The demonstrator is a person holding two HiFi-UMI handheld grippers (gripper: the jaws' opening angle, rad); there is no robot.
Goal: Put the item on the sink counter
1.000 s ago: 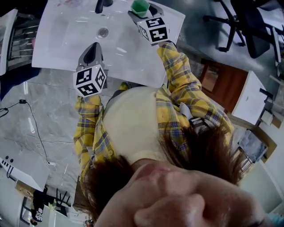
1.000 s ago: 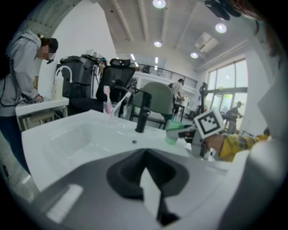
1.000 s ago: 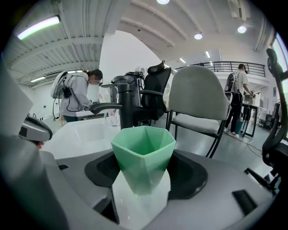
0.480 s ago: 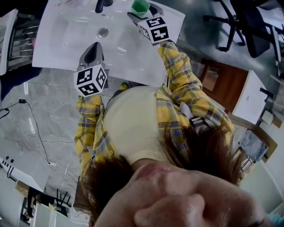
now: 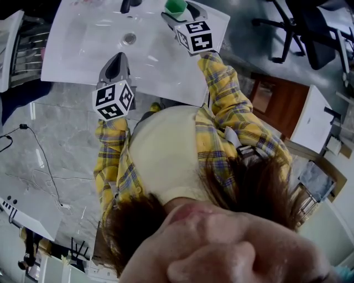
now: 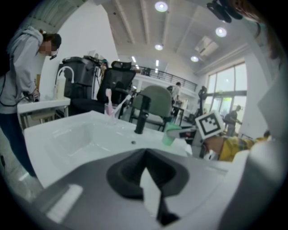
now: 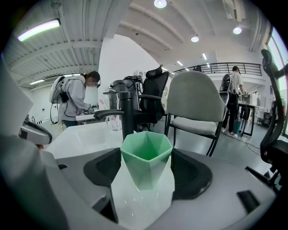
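A faceted green cup (image 7: 146, 157) sits between the jaws of my right gripper (image 7: 146, 173), which is shut on its sides. It hangs low over the white counter of the sink (image 5: 83, 55), to the right of the black faucet (image 7: 126, 114); whether it touches the counter I cannot tell. In the head view the cup (image 5: 176, 5) is at the sink's back right, with the right gripper (image 5: 181, 12) around it. My left gripper (image 5: 115, 62) hovers over the sink's front edge, jaws together and holding nothing. From the left gripper view (image 6: 146, 157) the cup (image 6: 169, 133) shows beyond the basin.
A drain (image 5: 129, 38) lies in the basin. A clear cup with pink toothbrushes (image 6: 109, 105) stands left of the faucet (image 6: 141, 114). A person in a grey hoodie (image 7: 76, 101) stands behind the sink. A grey chair (image 7: 195, 103) and black office chairs (image 5: 298, 27) stand nearby.
My right gripper with the green cup has shifted slightly toward the sink's back. The left gripper has stayed in place.
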